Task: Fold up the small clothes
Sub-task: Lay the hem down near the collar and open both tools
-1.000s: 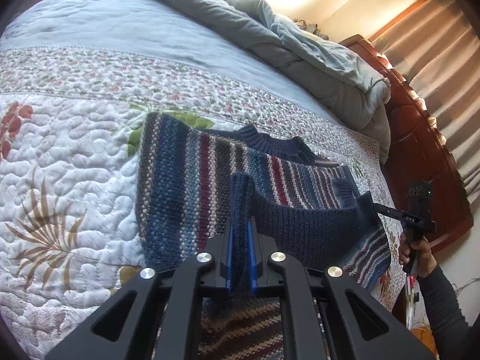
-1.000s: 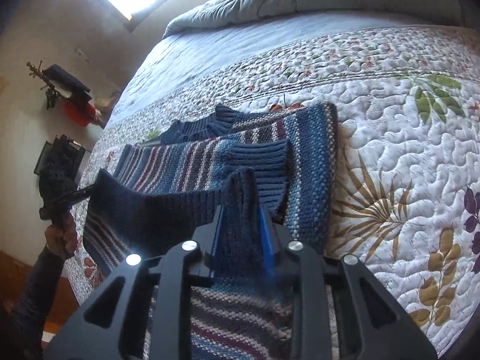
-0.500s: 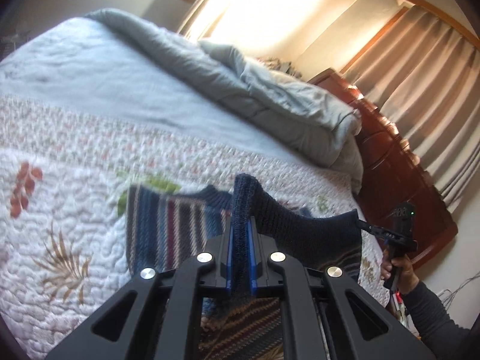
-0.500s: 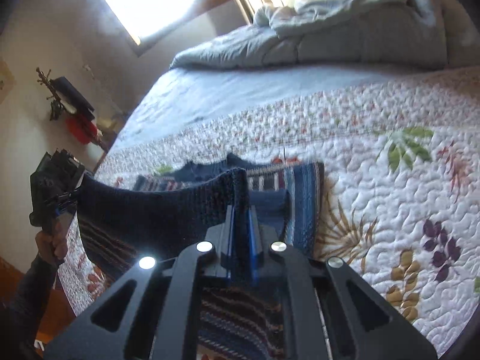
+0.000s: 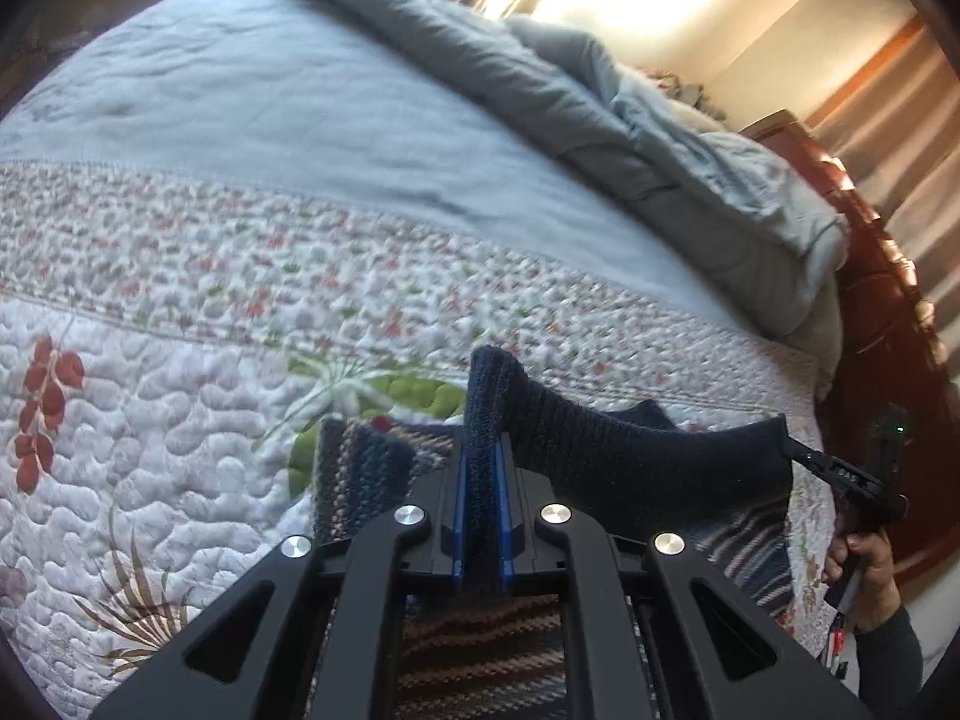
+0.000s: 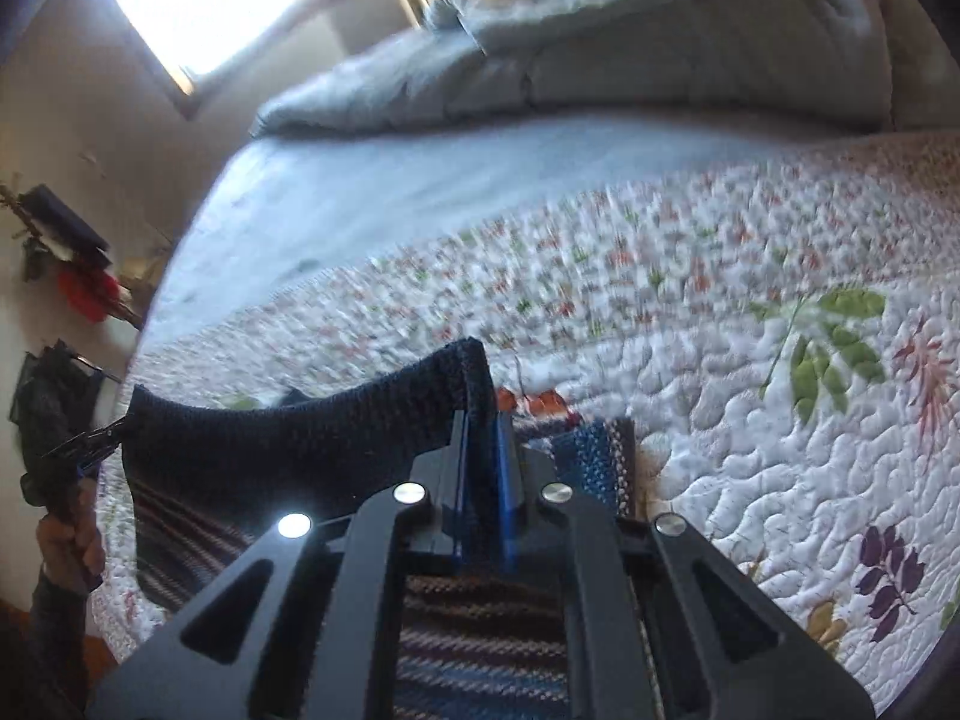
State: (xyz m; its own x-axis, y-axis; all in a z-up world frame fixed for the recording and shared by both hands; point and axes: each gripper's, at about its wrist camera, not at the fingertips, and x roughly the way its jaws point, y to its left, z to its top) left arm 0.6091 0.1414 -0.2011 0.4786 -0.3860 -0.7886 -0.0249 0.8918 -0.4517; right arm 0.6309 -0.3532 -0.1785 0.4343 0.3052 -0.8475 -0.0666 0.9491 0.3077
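Flanking the sweater [image 5: 630, 456] — both hand-held grippers clamped on it — quilt [image 5: 180, 408], rumpled duvet [image 5: 690, 138].

A bed [image 5: 300, 120] bears a floral quilt [image 5: 180, 372], grey duvet [image 5: 690, 138], striped sweater [image 5: 360, 468].

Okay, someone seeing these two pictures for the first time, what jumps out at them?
First, the striped knit sweater, its dark navy hem stretched taut above the floral quilt between the left gripper and the right gripper, both shut on it. Behind lie a rumpled grey duvet and a bright window.
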